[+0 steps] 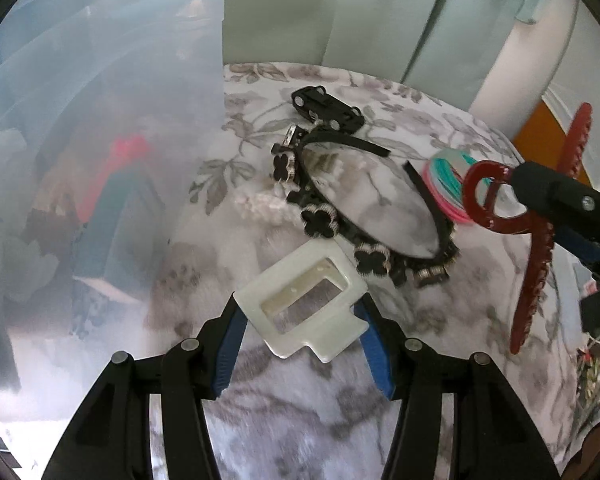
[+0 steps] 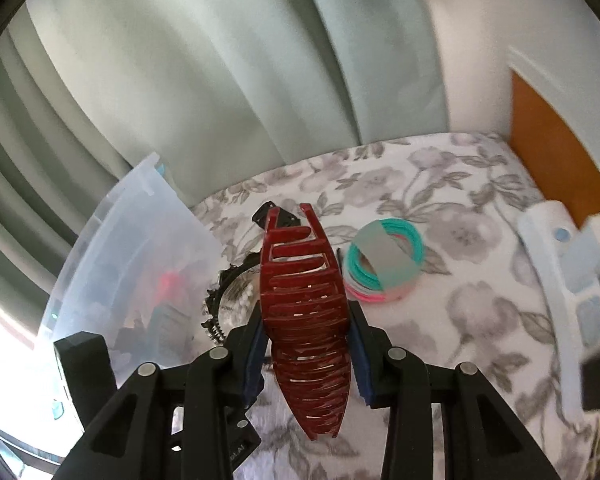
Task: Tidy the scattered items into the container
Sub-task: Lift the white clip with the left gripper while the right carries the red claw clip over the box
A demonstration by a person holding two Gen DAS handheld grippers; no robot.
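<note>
Floral bedspread (image 2: 440,216) under pale green curtains (image 2: 220,80), hair bits strewn across it, translucent bin (image 2: 140,248) at the left edge w/ some stuff already visible through its wall. My left gripper (image 1: 300,312) is clamped on a white square clip (image 1: 304,300), held just above the cloth; my right gripper (image 2: 306,340) is clamped on a long red claw clip (image 2: 304,304), pinched across its midsection w/ both ends sticking well past the pads. Not yet picked up: black headband (image 1: 364,216) w/ clover charms mid-bed, a black clip (image 1: 326,108) behind it, a small white beaded piece (image 1: 260,204) beside the band, and a stack of teal/pink hair ties (image 2: 384,264) to the right. Risks as I read them: the red clip is long and gripped on curved, slick plastic, so a quick swing toward the bin could let it pivot or squirt out of the pads; its teeth could also snag the headband or the bin rim on the way over. The white clip is held by its edges only, so a light bump on the bin wall might twist it loose & drop it outside. Both hands heading for the same bin opening at once could mean the grippers knock each other, prob best one at a time. Bin looks tilted from the right wrist cam, though that may be lens distortion; can't tell if a nudge would shift it.
</note>
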